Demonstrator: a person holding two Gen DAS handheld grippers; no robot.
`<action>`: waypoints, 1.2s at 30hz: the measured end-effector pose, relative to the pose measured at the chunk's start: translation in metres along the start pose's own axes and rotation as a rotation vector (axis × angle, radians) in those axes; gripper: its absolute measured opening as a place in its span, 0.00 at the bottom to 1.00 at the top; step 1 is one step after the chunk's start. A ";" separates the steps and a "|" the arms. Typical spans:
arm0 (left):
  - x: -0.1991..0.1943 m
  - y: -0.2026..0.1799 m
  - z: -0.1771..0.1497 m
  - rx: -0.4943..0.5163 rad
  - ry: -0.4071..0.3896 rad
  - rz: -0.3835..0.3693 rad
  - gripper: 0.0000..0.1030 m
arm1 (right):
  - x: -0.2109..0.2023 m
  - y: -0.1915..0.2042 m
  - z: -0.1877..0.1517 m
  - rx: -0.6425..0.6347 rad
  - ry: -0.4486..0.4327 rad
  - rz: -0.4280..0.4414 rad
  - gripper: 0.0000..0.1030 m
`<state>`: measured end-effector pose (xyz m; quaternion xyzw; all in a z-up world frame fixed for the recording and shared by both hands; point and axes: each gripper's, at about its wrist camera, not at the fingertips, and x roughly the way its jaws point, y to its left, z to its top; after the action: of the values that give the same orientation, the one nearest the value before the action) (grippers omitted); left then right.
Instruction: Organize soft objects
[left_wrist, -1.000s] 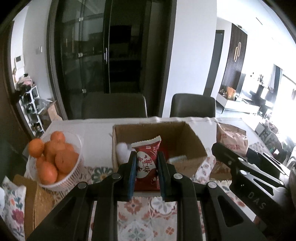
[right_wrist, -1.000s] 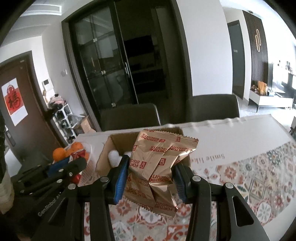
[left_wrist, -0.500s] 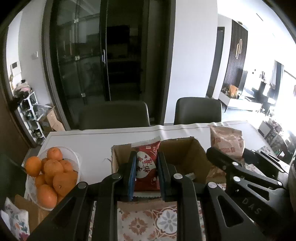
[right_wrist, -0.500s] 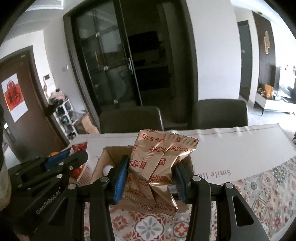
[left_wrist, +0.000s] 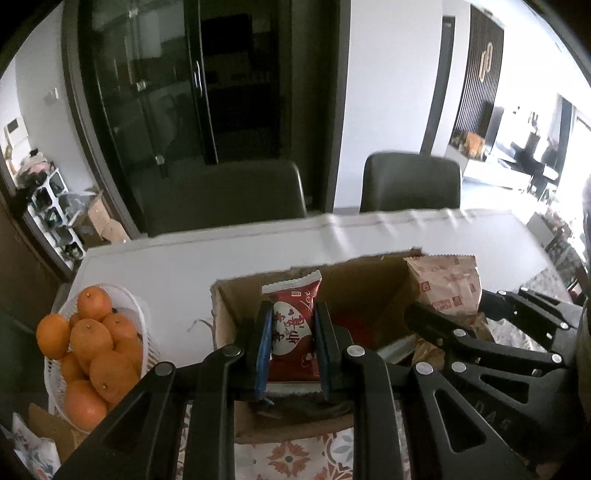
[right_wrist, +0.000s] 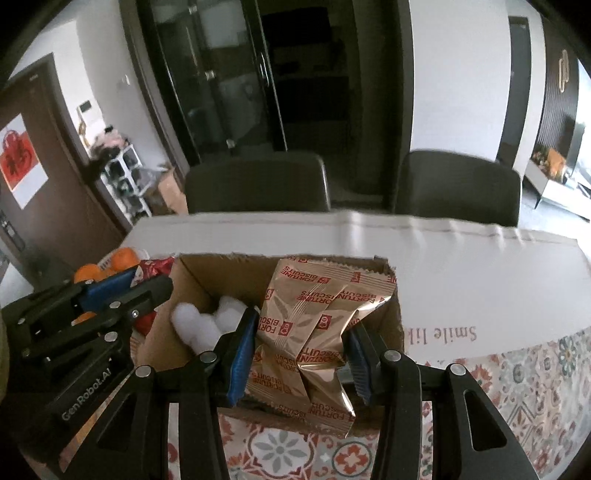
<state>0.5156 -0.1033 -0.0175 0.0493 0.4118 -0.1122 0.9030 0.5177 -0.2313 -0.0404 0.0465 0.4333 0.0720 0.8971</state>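
My left gripper (left_wrist: 291, 332) is shut on a red snack packet (left_wrist: 293, 332) with a white heart, held upright over the near edge of an open cardboard box (left_wrist: 365, 284). My right gripper (right_wrist: 301, 350) is shut on gold Fortune Biscuits packets (right_wrist: 317, 325), hanging over the same box (right_wrist: 210, 277). White soft balls (right_wrist: 205, 325) lie inside the box at its left. In the left wrist view the right gripper (left_wrist: 461, 332) and its gold packets (left_wrist: 447, 284) show at the box's right side. The left gripper (right_wrist: 122, 291) appears at the left of the right wrist view.
A white basket of oranges (left_wrist: 92, 350) stands left of the box. The table (left_wrist: 184, 266) carries a white sheet at the back and a patterned cloth (right_wrist: 535, 369) in front. Two dark chairs (left_wrist: 229, 195) stand behind the table. A floral cloth (left_wrist: 33, 454) lies at the near left.
Both grippers have moved forward with their packets and now hang over the box; the box looms larger and closer. The grips on both packets are unchanged.
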 end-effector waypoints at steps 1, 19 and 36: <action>0.006 0.000 0.000 0.001 0.022 0.000 0.22 | 0.006 -0.001 0.000 -0.003 0.020 0.000 0.46; -0.032 0.008 -0.026 -0.039 0.025 0.151 0.71 | -0.032 -0.006 -0.014 -0.005 0.029 -0.170 0.70; -0.200 -0.017 -0.110 -0.092 -0.259 0.329 1.00 | -0.195 0.021 -0.102 0.006 -0.251 -0.261 0.92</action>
<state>0.3041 -0.0672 0.0610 0.0598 0.2835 0.0501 0.9558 0.3161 -0.2414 0.0498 0.0013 0.3206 -0.0527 0.9457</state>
